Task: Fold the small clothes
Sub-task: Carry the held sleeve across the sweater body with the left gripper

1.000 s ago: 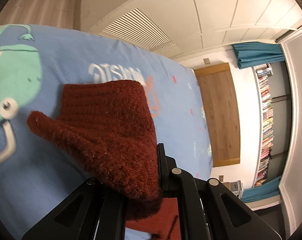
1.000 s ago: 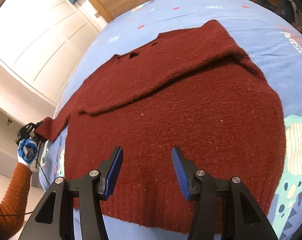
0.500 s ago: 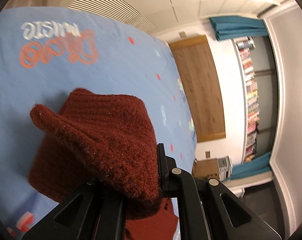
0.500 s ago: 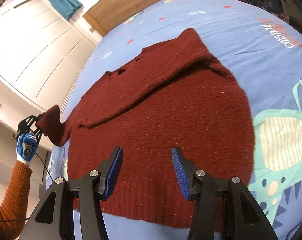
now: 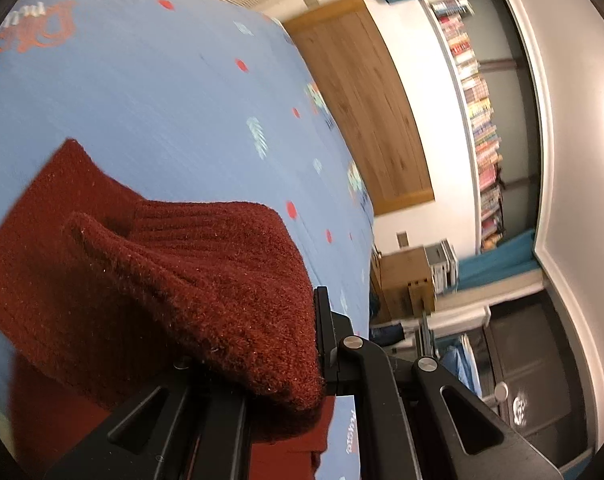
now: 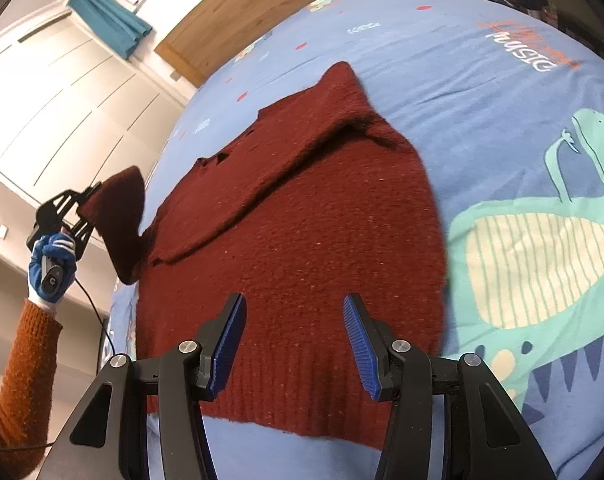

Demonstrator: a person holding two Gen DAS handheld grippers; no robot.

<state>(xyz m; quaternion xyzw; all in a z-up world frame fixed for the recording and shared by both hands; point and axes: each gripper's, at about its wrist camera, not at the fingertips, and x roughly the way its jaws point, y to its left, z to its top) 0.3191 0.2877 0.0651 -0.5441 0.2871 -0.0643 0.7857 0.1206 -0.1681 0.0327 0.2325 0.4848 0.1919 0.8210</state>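
A dark red knitted sweater lies spread on a blue printed bedsheet, with one sleeve folded across its chest. My left gripper is shut on the cuff of the other sleeve and holds it lifted off the bed at the sweater's left side. In the left wrist view the cuff drapes over and hides the fingertips. My right gripper is open and empty, hovering just above the sweater's ribbed hem.
A wooden headboard stands at the bed's far end. White wardrobe doors line the left side. A bookshelf, teal curtains and a cardboard box stand beyond the bed. A dinosaur print lies right of the sweater.
My left gripper has lifted the sleeve cuff higher and swung it inward toward the sweater's body. My right gripper has stayed open above the hem and tilted slightly.
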